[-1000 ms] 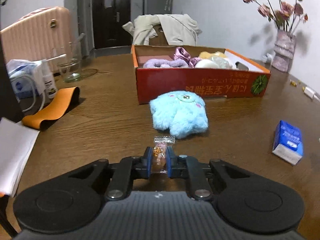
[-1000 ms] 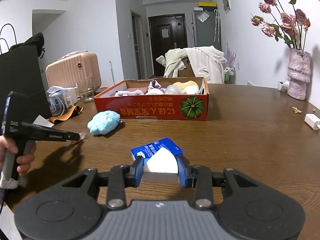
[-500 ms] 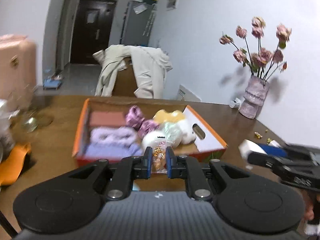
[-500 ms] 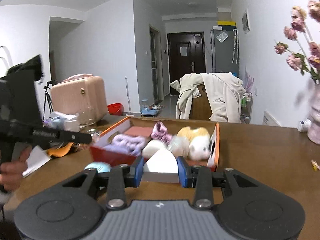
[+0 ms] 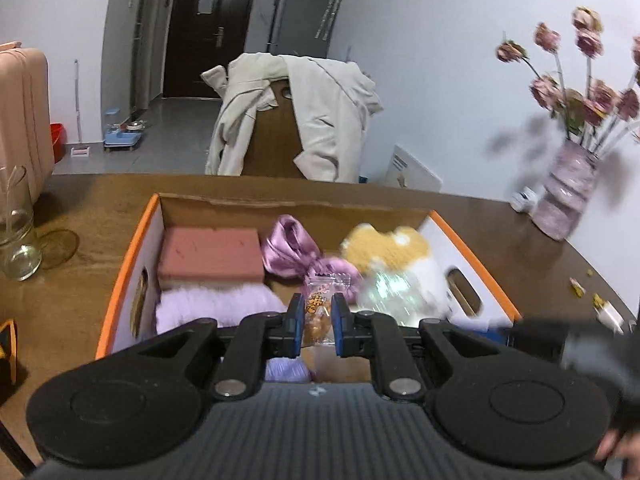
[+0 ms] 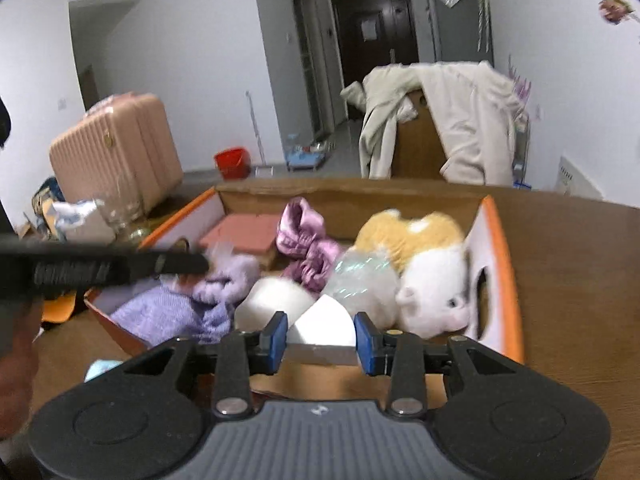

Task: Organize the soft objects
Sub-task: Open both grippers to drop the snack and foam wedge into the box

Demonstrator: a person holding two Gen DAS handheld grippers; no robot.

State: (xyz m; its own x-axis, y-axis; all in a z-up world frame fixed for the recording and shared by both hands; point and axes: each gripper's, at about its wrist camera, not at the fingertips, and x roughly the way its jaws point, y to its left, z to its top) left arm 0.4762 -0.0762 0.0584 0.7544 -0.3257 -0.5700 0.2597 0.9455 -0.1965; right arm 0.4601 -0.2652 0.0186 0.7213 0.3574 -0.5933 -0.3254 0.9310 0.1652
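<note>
Two hand-held grippers, left [image 5: 317, 320] pinching snack packet [image 5: 320, 300], right [image 6: 321, 338] opening around tissue pack [image 6: 322, 330]

The right gripper [image 6: 320, 338], jaws opening, is holding a tissue pack [image 6: 323, 326] over the cardboard box [image 6: 502, 280] at 12 o'clock.

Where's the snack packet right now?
In the left wrist view, the snack packet is pinched in the left tool, hanging over the cardboard box, just in front of the purple satin scrunchie and right of the lavender fuzzy item.
</note>
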